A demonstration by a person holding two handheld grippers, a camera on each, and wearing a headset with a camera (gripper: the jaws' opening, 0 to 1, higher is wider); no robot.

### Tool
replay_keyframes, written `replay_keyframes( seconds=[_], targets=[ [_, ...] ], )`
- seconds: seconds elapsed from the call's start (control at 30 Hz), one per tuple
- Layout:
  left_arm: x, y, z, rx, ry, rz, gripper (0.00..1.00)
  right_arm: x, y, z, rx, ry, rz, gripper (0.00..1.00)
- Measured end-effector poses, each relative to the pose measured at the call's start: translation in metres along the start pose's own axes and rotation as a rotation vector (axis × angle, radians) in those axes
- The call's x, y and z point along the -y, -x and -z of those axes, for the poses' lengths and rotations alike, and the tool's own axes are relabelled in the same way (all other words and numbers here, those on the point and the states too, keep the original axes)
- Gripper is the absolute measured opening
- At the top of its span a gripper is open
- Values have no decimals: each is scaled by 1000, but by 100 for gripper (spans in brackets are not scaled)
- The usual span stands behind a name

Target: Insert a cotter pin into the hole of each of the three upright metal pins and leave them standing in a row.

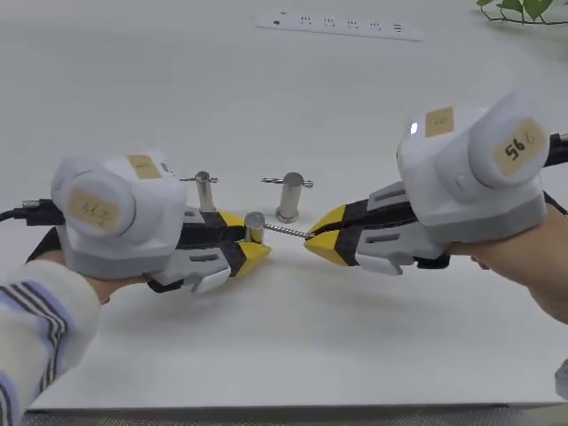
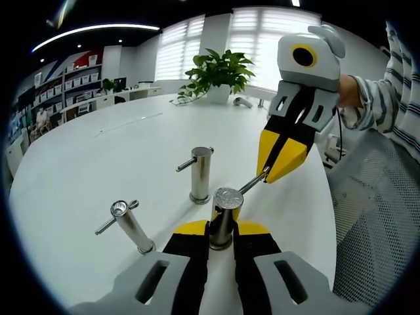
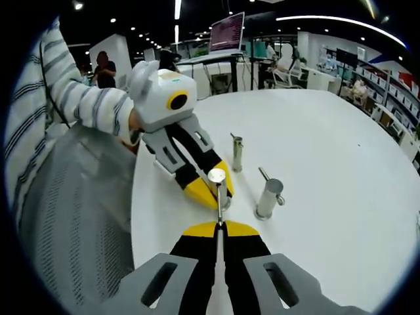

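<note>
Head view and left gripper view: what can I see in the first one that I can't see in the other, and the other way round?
Head view adds: a white power strip lying far behind the work.
Left gripper view adds: window blinds, shelves and a mesh chair.
Both share: a metal pin and another, each with a cotter pin through it, the left gripper shut on the third metal pin, and the right gripper holding a loose cotter pin at that pin's top.

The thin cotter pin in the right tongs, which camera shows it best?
The left gripper view: the thin metal cotter pin spans sideways from the right tongs to the steel upright pin. The head view shows it smaller; the right gripper view sees it foreshortened, end-on.
</note>
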State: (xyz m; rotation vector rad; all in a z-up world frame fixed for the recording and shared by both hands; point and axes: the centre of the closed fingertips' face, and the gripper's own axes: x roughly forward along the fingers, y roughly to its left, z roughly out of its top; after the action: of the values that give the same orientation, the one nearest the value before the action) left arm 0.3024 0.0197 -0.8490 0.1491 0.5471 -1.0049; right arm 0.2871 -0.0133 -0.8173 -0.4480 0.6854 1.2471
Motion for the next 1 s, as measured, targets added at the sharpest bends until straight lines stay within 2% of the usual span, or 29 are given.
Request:
replay_keyframes(
  seconds=[0.17,0.37,0.7,0.83,0.87,0.97,1.0],
  targets=[
    [0,0,0,6,16,-4,12,-1,0,-4,1,23,4,4],
    [-1,0,0,9,28,-5,12,1,-8,-5,-15,53,9,4],
    [1,0,1,16,48,-2,12,-2,-26,-18,28,49,-13,4],
    [1,0,1,24,63,-2,12,-5,-32,-23,36,65,-23,5],
    [1,0,1,28,71,-3,12,-3,-31,-21,24,71,-15,5],
    [1,0,1,28,70,-2,12,-2,-26,-22,42,72,-10,16],
    [1,0,1,27,69,-2,13,-2,-24,-20,41,76,-8,16]
  ],
)
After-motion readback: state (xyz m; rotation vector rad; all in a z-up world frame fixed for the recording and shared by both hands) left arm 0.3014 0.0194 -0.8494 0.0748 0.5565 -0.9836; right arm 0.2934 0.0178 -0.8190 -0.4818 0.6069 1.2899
